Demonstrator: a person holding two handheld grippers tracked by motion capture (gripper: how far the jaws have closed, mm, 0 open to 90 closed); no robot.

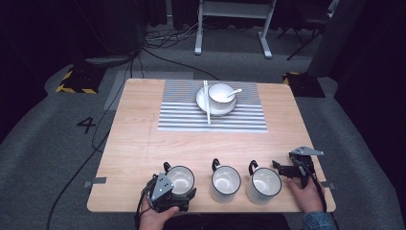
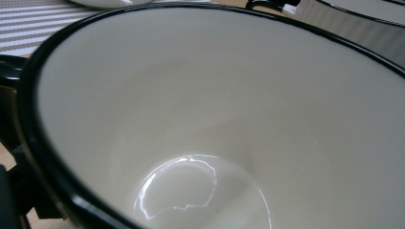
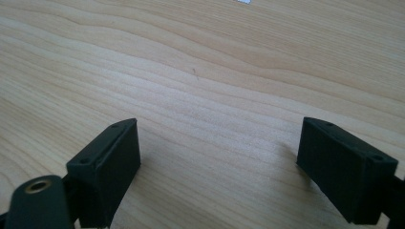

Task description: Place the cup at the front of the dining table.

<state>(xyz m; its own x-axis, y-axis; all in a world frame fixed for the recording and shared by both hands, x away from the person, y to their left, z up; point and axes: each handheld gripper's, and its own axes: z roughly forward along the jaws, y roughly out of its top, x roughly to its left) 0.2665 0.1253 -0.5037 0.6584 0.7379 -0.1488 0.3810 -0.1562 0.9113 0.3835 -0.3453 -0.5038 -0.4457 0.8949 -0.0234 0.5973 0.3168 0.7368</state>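
High view. Three white mugs with black rims stand in a row along the near edge of the bench (image 1: pixel 143 139). The left hand-held gripper (image 1: pixel 184 194) sits against the left mug (image 1: pixel 180 179) from its 6 o'clock side, at the near rim; whether its jaws are clamped on the wall cannot be told here. The mug's handle points to about 10 o'clock. The right hand-held gripper (image 1: pixel 282 168) lies at 3 o'clock of the right mug (image 1: pixel 264 185), just beside it and apart, jaws spread and holding nothing. The middle mug (image 1: pixel 225 181) stands between the two, untouched. At 12 o'clock, well apart, a bowl (image 1: pixel 220 93) with a spoon (image 1: pixel 234 93) rests on a plate (image 1: pixel 204 102) on a striped mat (image 1: pixel 182 112); chopsticks (image 1: pixel 207 101) lie across the plate, long axis from 12 to 6. A "4" is marked on the floor (image 1: pixel 43 143) at left.

Left gripper view. The left mug's empty interior (image 2: pixel 215 119) lies directly ahead, very close; the left hand is clearly the nearer one.

Right gripper view. Two black jaws stand wide apart over bare bench wood (image 3: pixel 215 71). No brand or label is legible on any mug.
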